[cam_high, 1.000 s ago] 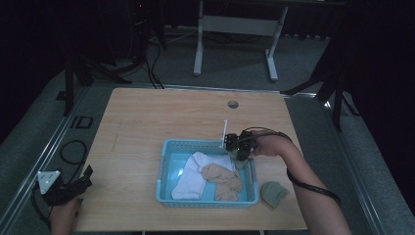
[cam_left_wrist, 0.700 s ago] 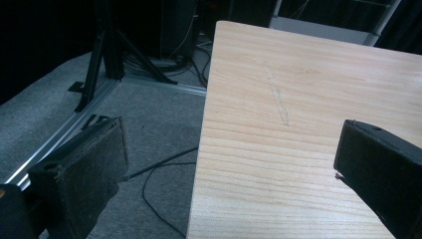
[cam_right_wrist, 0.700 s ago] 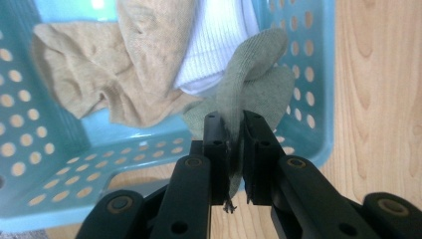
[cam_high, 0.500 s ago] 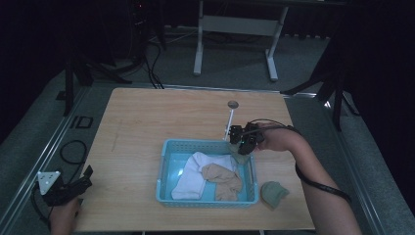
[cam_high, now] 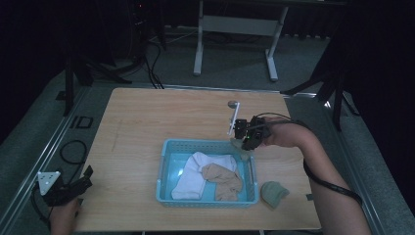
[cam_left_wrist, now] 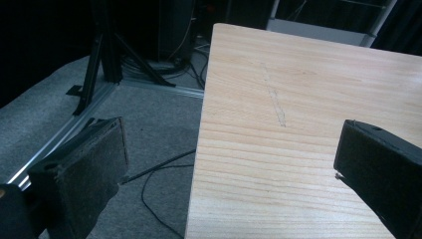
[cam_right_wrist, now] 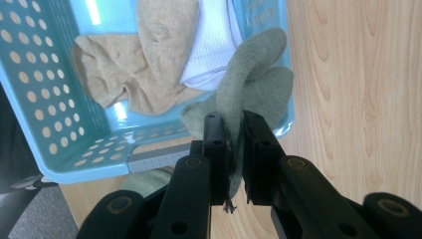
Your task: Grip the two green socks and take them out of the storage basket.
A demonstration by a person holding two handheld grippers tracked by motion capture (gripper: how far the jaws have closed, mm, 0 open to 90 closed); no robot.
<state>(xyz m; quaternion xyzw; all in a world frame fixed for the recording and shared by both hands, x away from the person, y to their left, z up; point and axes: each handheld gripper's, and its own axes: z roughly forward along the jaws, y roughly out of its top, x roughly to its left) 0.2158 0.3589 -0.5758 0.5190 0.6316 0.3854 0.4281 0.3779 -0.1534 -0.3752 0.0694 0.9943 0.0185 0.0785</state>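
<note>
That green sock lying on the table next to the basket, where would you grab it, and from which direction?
Probably from straight above, pinching the raised fold of the green sock. It lies bunched on the table, clear of the basket, so nothing blocks a downward approach.

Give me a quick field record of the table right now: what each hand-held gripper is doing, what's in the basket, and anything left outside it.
right hand-held gripper: shut on green sock, sock hanging above the basket's edge
left hand-held gripper: open, nothing between jaws, at the table's corner
basket: blue, holds white sock and tan sock
outside basket: second green sock lying on the table, beside the basket
</note>
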